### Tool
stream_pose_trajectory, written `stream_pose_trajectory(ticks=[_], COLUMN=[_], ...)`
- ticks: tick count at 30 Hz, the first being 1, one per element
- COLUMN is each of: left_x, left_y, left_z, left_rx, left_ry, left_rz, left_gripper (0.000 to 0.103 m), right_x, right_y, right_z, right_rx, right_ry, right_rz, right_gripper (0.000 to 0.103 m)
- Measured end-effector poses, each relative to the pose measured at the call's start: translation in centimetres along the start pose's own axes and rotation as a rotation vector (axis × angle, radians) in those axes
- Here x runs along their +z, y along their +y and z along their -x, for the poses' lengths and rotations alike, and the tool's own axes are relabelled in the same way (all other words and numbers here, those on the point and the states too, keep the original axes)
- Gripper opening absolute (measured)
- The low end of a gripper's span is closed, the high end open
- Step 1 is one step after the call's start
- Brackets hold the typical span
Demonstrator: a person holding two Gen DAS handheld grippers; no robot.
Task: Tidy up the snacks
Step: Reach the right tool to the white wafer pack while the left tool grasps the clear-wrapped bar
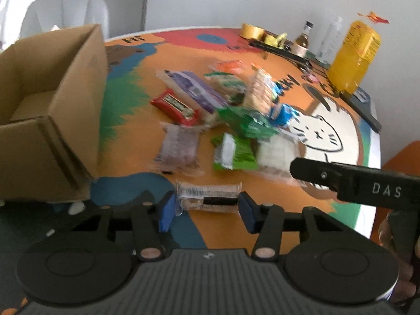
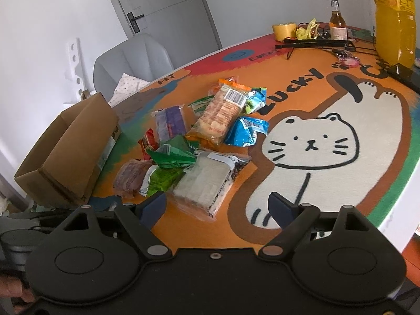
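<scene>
**Left claw closing on a clear-wrapped snack bar at the near edge of the pile**

At far left stands the open cardboard box (image 1: 52, 120), apparently empty as far as its inside shows. Just right of its near corner, the left gripper (image 1: 207, 211) straddles a small clear-wrapped snack bar (image 1: 208, 197) lying flat on the orange table mat (image 1: 183, 52), apart from the main snack pile (image 1: 223, 120). The blue pads (image 1: 168, 210) sit at the wrapper's crimped ends; whether they already press is unclear through the blur. The bar looks light, its film slippery and crinkly, so I would grip across the firm body, not the flimsy seals. Further right, the right gripper (image 2: 218, 207) hangs wide and empty, near a white clear-wrapped wafer pack (image 2: 204, 183).
</scene>
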State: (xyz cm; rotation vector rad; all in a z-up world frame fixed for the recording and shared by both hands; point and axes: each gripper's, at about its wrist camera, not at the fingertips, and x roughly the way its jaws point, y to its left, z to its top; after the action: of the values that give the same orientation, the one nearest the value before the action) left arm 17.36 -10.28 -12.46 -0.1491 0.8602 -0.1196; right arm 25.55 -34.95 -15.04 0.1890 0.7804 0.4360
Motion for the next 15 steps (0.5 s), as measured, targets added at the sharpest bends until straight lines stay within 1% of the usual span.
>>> stream_pose_trajectory(ticks=[7,15], left_x=[0.8,1.4], left_y=[0.6,1.7], left_z=[0.9,1.2], left_rx=[0.001,0.009], left_ry=[-0.030,-0.043], left_rz=[-0.005,0.006], left_gripper=[0.050,0.051], right_x=[0.6,1.6], right_y=[0.8,1.9], right_z=[-1.3,-3.1], right_rx=[-0.003,-0.025], right_ry=[-0.002,-0.002], right_rz=[-0.003,0.005], right_gripper=[0.086,0.086])
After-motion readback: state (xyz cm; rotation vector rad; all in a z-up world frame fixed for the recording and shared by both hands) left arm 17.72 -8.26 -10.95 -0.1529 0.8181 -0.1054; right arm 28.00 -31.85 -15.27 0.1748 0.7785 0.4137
